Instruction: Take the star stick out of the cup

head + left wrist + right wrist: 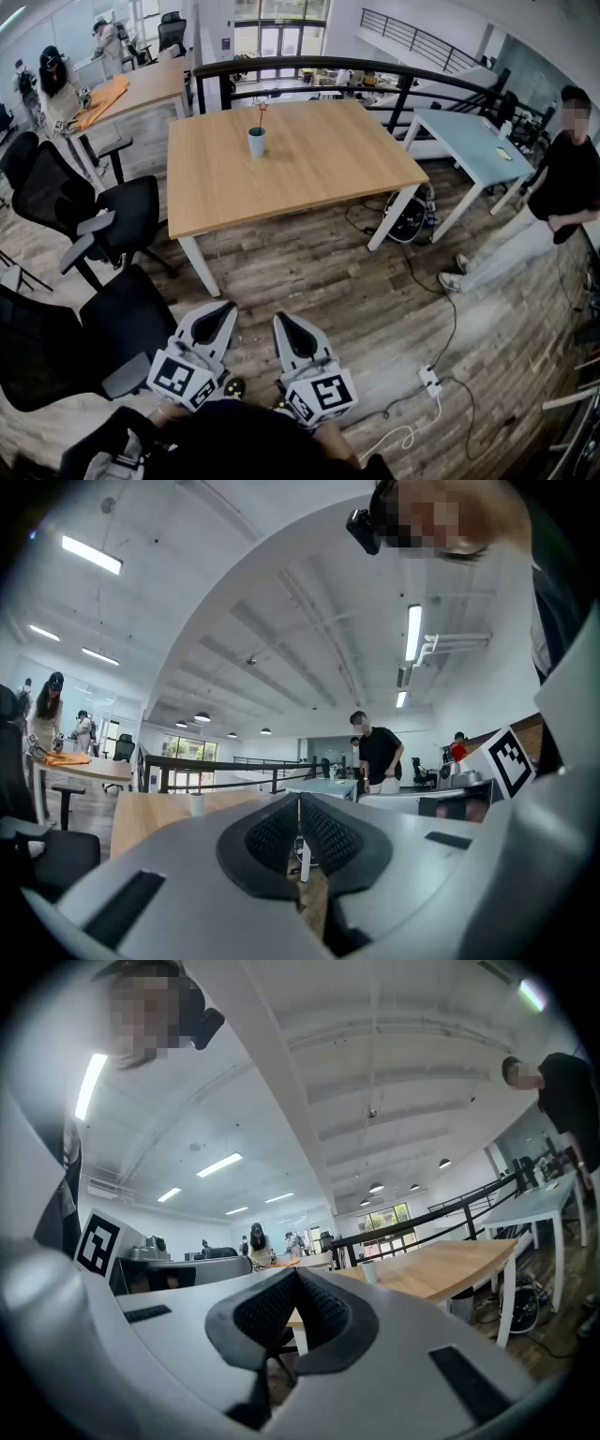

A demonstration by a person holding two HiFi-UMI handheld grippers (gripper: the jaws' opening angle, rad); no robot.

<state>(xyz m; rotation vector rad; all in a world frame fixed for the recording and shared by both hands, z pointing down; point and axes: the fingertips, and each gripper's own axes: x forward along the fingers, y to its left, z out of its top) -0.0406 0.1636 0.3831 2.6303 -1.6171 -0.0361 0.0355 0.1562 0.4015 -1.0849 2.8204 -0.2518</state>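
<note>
round pale cup [256, 142] holds thin star stick [262, 111] on woodgrain table [319, 173]

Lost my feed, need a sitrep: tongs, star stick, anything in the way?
Left tongs and right tongs shut, empty, held low. Star stick upright in cup on table, far ahead. Chairs left of path.

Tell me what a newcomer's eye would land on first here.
A pale blue cup stands alone on the big wooden table in mid-room, with the star stick poking up from it. Low in the head view, the left tongs and right tongs point toward the table from across the floor, both shut and empty. A person in black stands at the right edge.
</note>
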